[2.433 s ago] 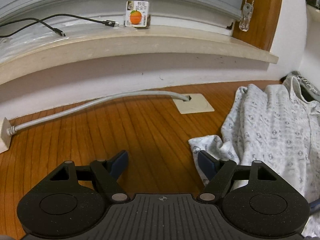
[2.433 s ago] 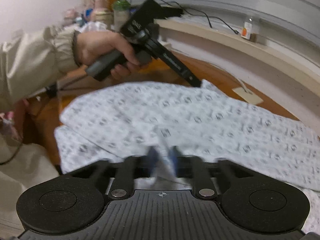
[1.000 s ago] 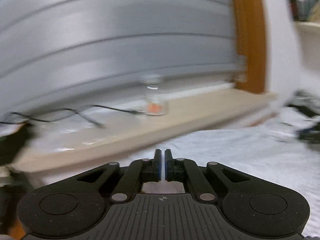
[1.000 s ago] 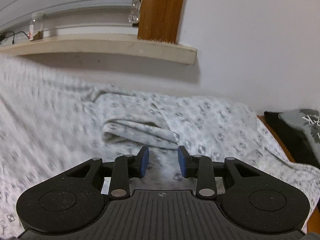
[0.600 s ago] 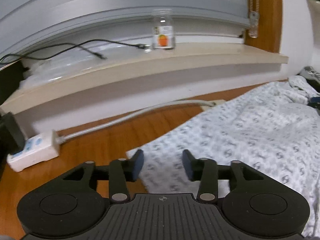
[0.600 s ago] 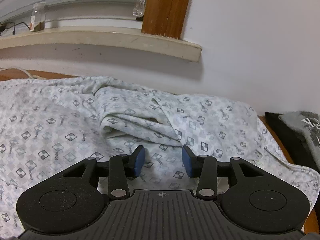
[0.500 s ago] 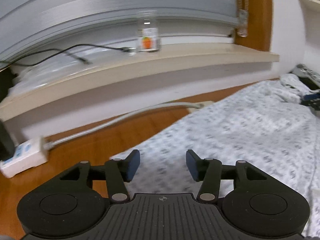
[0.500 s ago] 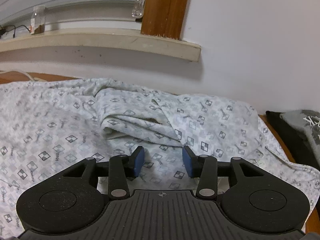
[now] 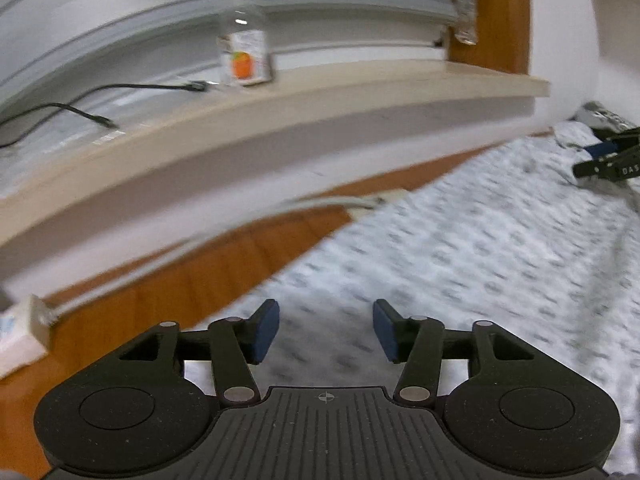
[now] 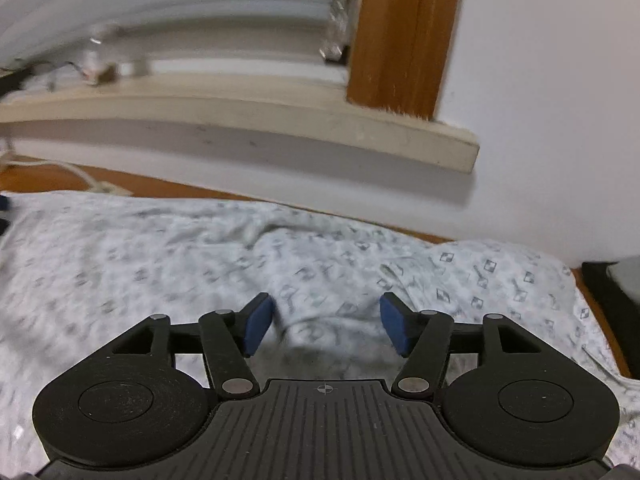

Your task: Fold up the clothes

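A patterned shirt point(image 9: 500, 248) lies spread across the wooden worktop point(image 9: 168, 292), its length running from the left tongs point(image 9: 326, 330) to the right tongs point(image 10: 326, 322), both opening with nothing clamped, directly over the cloth.

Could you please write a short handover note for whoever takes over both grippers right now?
Left gripper: jaws opening, nothing gripped, over the near edge of the patterned garment.
Right gripper: jaws opening, nothing gripped, above a rumpled fold in the same garment.
The garment lies spread on the wooden table below the window sill.
Done: garment laid out, both grips let go.
Left: smooth the bunched part, then make the folds.
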{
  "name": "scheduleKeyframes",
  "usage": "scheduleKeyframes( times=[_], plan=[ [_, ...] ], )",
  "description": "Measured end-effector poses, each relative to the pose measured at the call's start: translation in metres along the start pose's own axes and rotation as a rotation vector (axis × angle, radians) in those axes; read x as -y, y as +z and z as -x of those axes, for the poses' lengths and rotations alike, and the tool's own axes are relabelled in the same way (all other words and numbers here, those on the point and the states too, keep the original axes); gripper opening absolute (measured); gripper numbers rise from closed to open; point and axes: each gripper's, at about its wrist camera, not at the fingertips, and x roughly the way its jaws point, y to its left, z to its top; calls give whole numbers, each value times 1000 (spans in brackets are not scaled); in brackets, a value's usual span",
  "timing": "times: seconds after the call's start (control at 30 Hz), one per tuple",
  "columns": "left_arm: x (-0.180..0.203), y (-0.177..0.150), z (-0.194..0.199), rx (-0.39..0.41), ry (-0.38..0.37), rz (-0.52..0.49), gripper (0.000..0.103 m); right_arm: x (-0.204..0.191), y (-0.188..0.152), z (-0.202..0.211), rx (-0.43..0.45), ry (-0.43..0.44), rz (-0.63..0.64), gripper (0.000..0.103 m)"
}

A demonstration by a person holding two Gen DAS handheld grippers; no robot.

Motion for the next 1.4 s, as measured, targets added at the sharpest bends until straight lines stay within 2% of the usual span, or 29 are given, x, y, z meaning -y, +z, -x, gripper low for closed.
scheduleKeyframes(
  times=[0.1,0.17,0.2,0.23,0.3,0.33,0.37,0.4,0.43,0.47,0.53,0.63,0.7,0.77,0.83,0.9,0.93,1.1,1.27,1.4],
  plan=[
    [-23,0,-3,-9,50,-3,64,2,9,-16,-33,-15,4,61],
    [-40,-3,-8,-30,54,-7,66,5,14,-20,-41,-11,7,60],
    [-47,-4,-7,-25,33,7,67,7,15,-21,-43,-7,14,55],
    [-54,-5,-8,-30,6,30,67,9,16,-22,-49,-5,20,37],
    [-63,-7,-8,-32,-40,68,63,13,18,-24,-57,0,28,13],
    [-66,-7,-8,-28,-58,77,60,13,18,-19,-32,-27,37,11],
    [-64,-8,-7,-17,-71,66,50,13,17,-14,0,-64,48,10],
    [-61,-8,-6,-10,-85,52,36,16,17,-7,35,-99,46,10],
    [-58,-8,-5,-10,-100,45,28,20,18,1,72,-133,39,10],
    [-53,-6,-4,-13,-113,32,11,23,19,8,108,-167,32,10],
    [-41,-2,-2,-7,-100,-6,6,31,20,22,171,-228,21,9],
    [-25,6,9,79,-30,-29,6,44,21,38,217,-299,14,9],
    [-23,18,30,166,-44,15,6,51,22,44,230,-361,36,9],
    [-21,30,50,243,-59,49,6,55,21,38,176,-387,43,10],
    [-8,37,62,252,-81,14,6,56,19,23,75,-375,41,12],
    [8,34,69,250,-100,-25,6,46,15,24,88,-350,40,17],
    [16,32,71,248,-107,-43,6,39,15,27,104,-311,25,22],
    [62,-1,70,227,-67,-120,6,-28,17,38,139,-35,92,38],
    [100,-43,82,220,-72,-169,6,-113,14,41,158,188,303,43],
    [115,-58,84,214,-76,-208,6,-154,11,34,130,286,395,44]
  ],
)
